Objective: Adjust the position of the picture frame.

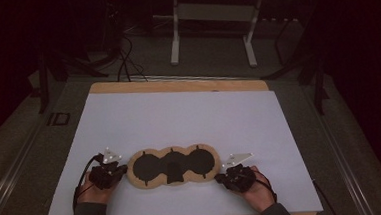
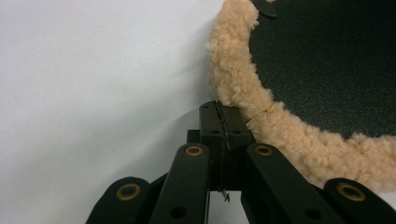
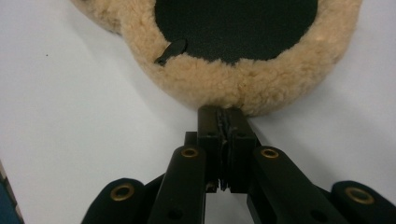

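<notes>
A long pad point(image 1: 152, 166) with a tan fleece rim and three black round patches lies flat on the white sheet near the front edge. A darker flap point(image 1: 173, 171) sits at its middle. My left gripper point(image 1: 123, 168) is at the pad's left end. In the left gripper view its jaws point(image 2: 223, 111) are shut, tips touching the fleece rim point(image 2: 233, 70). My right gripper point(image 1: 218, 178) is at the pad's right end. Its jaws point(image 3: 223, 114) are shut too, tips against the fleece point(image 3: 243, 88). A small black tab point(image 3: 170, 51) lies on the rim.
The white sheet point(image 1: 179, 113) covers a wooden tabletop point(image 1: 177, 86), with bare sheet behind the pad and to both sides. Beyond the table stand a white desk frame point(image 1: 175, 38) and cables point(image 1: 124, 61) on a dark floor.
</notes>
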A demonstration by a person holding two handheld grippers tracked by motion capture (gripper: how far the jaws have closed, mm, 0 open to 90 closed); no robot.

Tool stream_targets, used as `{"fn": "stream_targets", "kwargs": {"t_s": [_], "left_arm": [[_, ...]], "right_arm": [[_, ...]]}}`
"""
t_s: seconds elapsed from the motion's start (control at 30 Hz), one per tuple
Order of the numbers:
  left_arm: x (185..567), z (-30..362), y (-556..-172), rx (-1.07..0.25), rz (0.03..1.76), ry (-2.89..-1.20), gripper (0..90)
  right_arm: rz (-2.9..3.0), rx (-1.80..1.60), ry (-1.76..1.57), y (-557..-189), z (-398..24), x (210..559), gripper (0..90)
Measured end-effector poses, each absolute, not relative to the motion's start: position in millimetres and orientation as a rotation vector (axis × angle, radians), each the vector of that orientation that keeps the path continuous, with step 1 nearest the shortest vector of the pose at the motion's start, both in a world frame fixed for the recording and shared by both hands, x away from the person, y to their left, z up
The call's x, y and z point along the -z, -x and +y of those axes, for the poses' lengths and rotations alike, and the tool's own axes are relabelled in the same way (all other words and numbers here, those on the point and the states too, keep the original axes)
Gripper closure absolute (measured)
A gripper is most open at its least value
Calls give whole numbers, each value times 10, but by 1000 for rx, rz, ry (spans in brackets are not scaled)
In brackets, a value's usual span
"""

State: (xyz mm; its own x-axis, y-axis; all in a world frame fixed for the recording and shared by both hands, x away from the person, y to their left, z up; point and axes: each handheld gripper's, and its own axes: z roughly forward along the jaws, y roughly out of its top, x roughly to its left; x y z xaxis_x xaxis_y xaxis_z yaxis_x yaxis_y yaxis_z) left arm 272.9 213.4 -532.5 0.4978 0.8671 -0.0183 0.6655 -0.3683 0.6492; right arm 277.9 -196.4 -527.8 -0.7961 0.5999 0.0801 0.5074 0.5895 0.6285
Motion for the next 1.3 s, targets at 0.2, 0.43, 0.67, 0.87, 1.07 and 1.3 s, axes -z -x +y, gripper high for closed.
{"fn": "stream_targets", "kwargs": {"t_s": [0.2, 0.43, 0.67, 0.87, 1.07, 1.3], "left_arm": [[5323, 2083, -2727, -441, 1244, -2154, 900], [5317, 2035, -2746, -448, 1248, -2159, 900], [5313, 1947, -2806, -475, 1253, -2166, 900], [5319, 1918, -2846, -481, 1259, -2158, 900], [5314, 1826, -2903, -511, 1258, -2173, 900], [5317, 1776, -3004, -499, 1263, -2160, 900]], "right_arm": [[2659, -992, -969, -2800, -2002, 5280, 870], [2646, -998, -996, -2820, -2043, 5283, 870], [2635, -999, -1023, -2833, -2090, 5282, 870], [2630, -997, -1036, -2833, -2109, 5281, 870], [2600, -992, -1063, -2848, -2140, 5282, 871], [2570, -998, -1109, -2889, -2201, 5286, 871]]}}
